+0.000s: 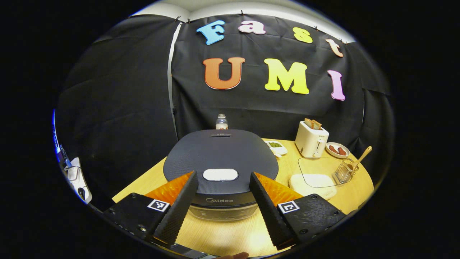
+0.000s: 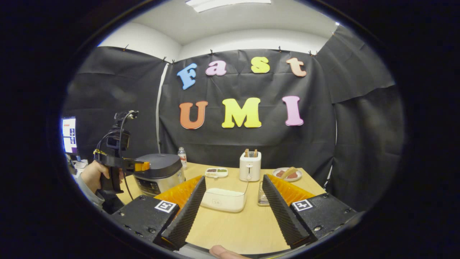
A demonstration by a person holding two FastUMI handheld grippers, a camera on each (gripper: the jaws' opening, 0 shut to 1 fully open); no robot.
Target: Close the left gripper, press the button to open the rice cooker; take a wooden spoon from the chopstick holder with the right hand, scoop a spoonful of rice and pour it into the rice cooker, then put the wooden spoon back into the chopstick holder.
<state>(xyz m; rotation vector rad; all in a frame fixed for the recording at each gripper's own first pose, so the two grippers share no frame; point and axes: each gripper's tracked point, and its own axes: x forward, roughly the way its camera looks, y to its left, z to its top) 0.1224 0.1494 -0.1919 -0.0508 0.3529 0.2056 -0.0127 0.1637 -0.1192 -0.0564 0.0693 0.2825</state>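
Black cloth hung behind a round wooden table (image 1: 222,233), and the whole kit was laid out within reach. Front and left sat the rice cooker (image 1: 220,158), lid down, its pale release button (image 1: 220,175) facing up toward the left hand-held gripper (image 1: 222,201). That gripper hovered right over the near edge, fingers spread wide, the button lined up in the gap between them. They would have to come together first, I'd say, so the tips make one blunt point for the press. Off to the right, the wooden spoon (image 1: 360,158) stood handle-up in the wire chopstick holder (image 1: 345,172), easy pickings for the other hand, with the clear-lidded rice box (image 1: 316,180) just beside it. The right hand-held gripper (image 2: 233,205) waited back from the table's edge, released too, holding nothing. Toaster (image 1: 311,138) and small dishes sat at the back, out of the way.
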